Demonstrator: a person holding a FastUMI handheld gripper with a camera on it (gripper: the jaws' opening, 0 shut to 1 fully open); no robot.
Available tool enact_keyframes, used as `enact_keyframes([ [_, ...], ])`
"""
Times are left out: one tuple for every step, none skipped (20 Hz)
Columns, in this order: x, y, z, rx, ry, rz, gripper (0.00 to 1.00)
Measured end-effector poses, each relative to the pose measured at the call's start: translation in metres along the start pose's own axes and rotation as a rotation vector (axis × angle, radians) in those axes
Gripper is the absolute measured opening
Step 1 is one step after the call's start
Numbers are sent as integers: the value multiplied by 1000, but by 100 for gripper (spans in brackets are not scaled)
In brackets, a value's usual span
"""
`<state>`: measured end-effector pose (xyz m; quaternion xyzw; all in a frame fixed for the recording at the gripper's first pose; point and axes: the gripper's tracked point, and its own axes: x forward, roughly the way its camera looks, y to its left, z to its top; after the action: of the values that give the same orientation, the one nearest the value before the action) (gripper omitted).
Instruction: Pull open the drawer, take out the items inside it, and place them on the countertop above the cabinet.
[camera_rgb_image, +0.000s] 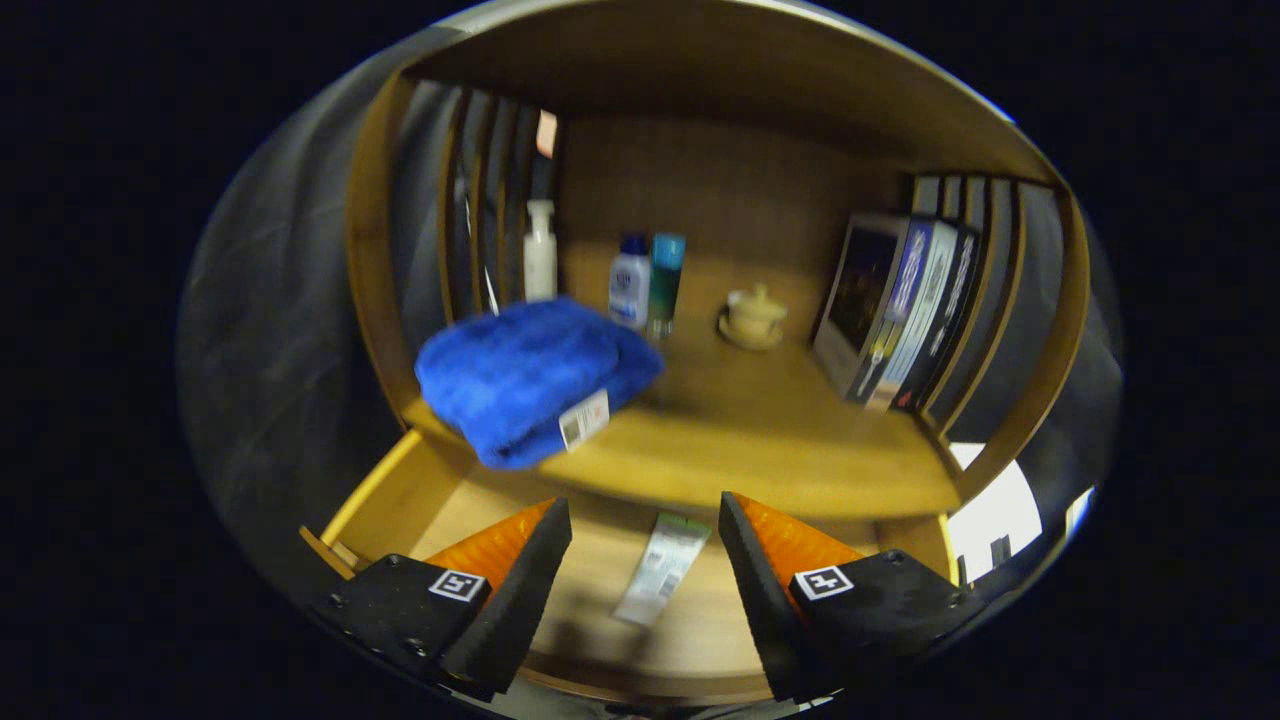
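Blue towel (535, 378) already lies on the countertop (760, 450); your gripper (645, 555), fingers apart and empty, hovers over the open drawer (395, 495); tube (662, 567) remains.

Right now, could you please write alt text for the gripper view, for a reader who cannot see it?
The open tool hovers over a pulled-out wooden drawer, where a flat tube lies between its fingers. Beyond, on the countertop, a folded blue towel sits at the front edge, with three bottles, a small lidded cup and leaning books behind.
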<state>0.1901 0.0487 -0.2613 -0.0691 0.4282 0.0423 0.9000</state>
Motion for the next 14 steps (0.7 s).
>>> enact_keyframes([
  [12, 5, -15, 22, 70, 25, 97],
  [24, 8, -27, 45, 128, 35, 97],
  [30, 7, -38, 65, 183, 34, 96],
  [37, 6, -48, 89, 228, 29, 95],
  [44, 7, -56, 113, 268, 33, 96],
  [47, 6, -63, 132, 308, 34, 95],
  [50, 3, -70, 146, 342, 21, 95],
  [53, -1, -75, 146, 371, 5, 95],
  [54, -7, -79, 140, 394, -17, 95],
  [59, -10, -84, 144, 410, -33, 95],
  [62, -11, -88, 149, 428, -39, 95],
  [66, -12, -93, 144, 454, -39, 94],
  [69, -10, -98, 135, 475, -39, 93],
  [70, -8, -104, 127, 497, -39, 92],
])
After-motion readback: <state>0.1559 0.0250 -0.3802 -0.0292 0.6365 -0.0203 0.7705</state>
